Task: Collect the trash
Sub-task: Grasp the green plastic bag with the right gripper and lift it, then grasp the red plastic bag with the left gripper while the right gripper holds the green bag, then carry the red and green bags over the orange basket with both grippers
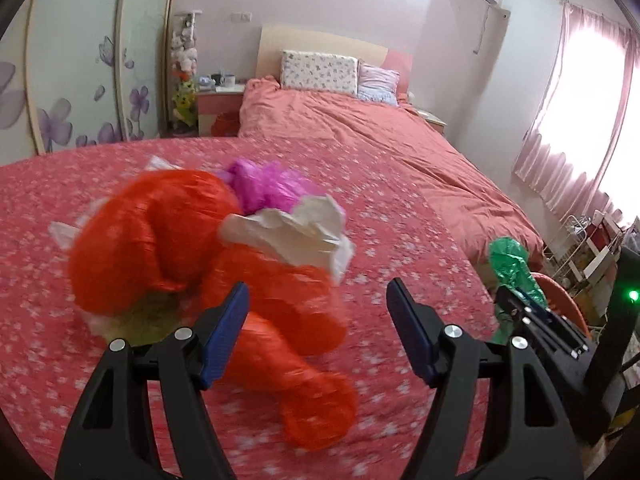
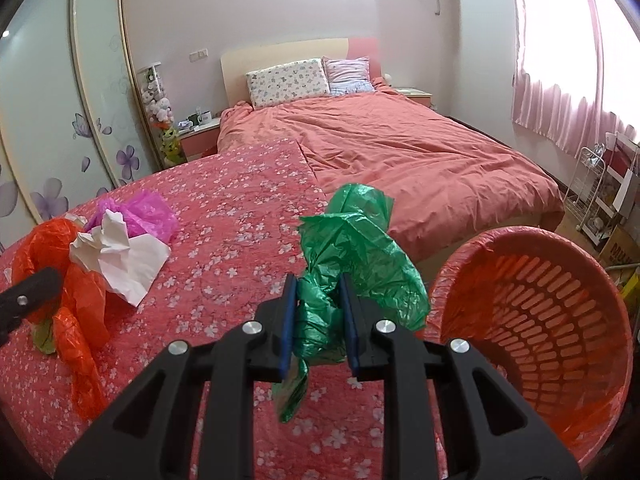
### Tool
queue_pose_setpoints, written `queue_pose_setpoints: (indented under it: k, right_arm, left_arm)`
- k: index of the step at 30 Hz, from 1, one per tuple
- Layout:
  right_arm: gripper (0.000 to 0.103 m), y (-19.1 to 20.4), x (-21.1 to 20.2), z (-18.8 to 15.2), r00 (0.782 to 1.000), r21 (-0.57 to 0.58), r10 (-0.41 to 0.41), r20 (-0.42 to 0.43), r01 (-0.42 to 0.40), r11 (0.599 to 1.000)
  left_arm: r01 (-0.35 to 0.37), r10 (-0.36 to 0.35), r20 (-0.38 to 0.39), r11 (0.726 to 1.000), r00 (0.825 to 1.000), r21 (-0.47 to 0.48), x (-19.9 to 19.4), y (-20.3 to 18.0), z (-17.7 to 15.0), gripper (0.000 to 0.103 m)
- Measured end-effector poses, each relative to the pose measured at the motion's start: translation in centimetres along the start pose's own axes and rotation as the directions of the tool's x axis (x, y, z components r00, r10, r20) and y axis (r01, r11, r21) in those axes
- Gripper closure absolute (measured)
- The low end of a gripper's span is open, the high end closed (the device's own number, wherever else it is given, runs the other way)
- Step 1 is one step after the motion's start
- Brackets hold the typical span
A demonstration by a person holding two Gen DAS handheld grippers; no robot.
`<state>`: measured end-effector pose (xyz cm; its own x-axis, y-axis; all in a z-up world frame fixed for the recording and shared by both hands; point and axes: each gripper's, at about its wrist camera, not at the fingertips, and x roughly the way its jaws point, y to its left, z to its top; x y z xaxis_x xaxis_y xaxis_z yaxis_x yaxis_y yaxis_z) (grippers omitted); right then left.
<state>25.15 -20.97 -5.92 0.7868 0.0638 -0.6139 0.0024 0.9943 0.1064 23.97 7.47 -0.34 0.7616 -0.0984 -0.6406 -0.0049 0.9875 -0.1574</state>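
My right gripper (image 2: 319, 320) is shut on a crumpled green plastic bag (image 2: 356, 240) and holds it above the flowered red cloth (image 2: 224, 240), just left of an orange slotted basket (image 2: 540, 312) lined with a red bag. The green bag (image 1: 512, 264) and right gripper (image 1: 536, 312) also show in the left wrist view. My left gripper (image 1: 316, 328) is open, its fingers just short of an orange plastic bag (image 1: 180, 248). White crumpled paper (image 1: 304, 232) and a pink bag (image 1: 264, 184) lie against it. In the right wrist view they are the orange bag (image 2: 68, 280), paper (image 2: 120, 256) and pink bag (image 2: 140, 212).
A bed with a salmon duvet (image 2: 420, 152) and pillows (image 2: 288, 80) lies behind the cloth-covered surface. A wardrobe with flower doors (image 2: 60, 120) is on the left, a nightstand (image 2: 200, 132) with mugs beside the bed. A wire rack (image 2: 592, 188) and boxes stand under the curtained window at right.
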Motion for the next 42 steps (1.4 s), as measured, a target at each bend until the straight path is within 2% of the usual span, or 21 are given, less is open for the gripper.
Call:
queue_pose_setpoints:
  k: [3,10,16,18,19,20,23,30,42]
  right_arm:
    - [0.081,0.2,-0.1,-0.1,1.000,0.003,0.008,0.001,-0.008,1.000]
    - [0.081,0.4,-0.3,-0.4,1.000,-0.002,0.016,-0.003,-0.016,1.000]
    - [0.081,0.5,-0.3,-0.6,1.000,0.000,0.020,-0.008,-0.020,1.000]
    - [0.081,0.5,-0.3,-0.6,1.000,-0.001,0.020,-0.008,-0.020,1.000]
    - [0.081,0.5,-0.3,-0.6,1.000,-0.001,0.020,-0.008,-0.020,1.000]
    - [0.081,0.5,-0.3,-0.6,1.000,-0.002,0.020,-0.009,-0.020,1.000]
    - [0.081,0.5,-0.4,-0.6,1.000,-0.004,0.020,-0.008,-0.020,1.000]
    - [0.081,0.1,-1.8,-1.0,1.000,-0.006,0.023,0.007,-0.023,1.000]
    - [0.081,-1.3,-7.4,-0.4,0.996,0.005,0.032,0.084,-0.033,0.999]
  left_arm:
    - [-0.028,0.028,0.000,0.999,1.000,0.025,-0.2,0.7,-0.5,0.033]
    - [-0.039,0.042,-0.112,0.999,0.993,0.032,2.9,0.4,-3.0,0.033]
    - [-0.046,0.044,-0.149,0.999,0.988,-0.013,5.2,0.6,-2.5,0.033]
    - [-0.054,0.050,-0.160,0.998,0.986,-0.019,5.7,0.5,-2.7,0.039]
    - [-0.061,0.058,-0.156,0.998,0.986,-0.012,5.6,0.5,-2.7,0.046]
    - [-0.040,0.037,-0.154,0.999,0.987,-0.016,5.5,0.6,-2.6,0.059]
    - [-0.015,0.012,-0.152,1.000,0.988,-0.018,4.8,0.7,-2.8,0.065]
    - [0.000,-0.001,-0.117,1.000,0.993,-0.004,2.0,0.8,-3.4,0.066]
    - [0.064,-0.063,-0.034,0.997,0.997,0.038,-2.3,-1.8,-2.2,0.066]
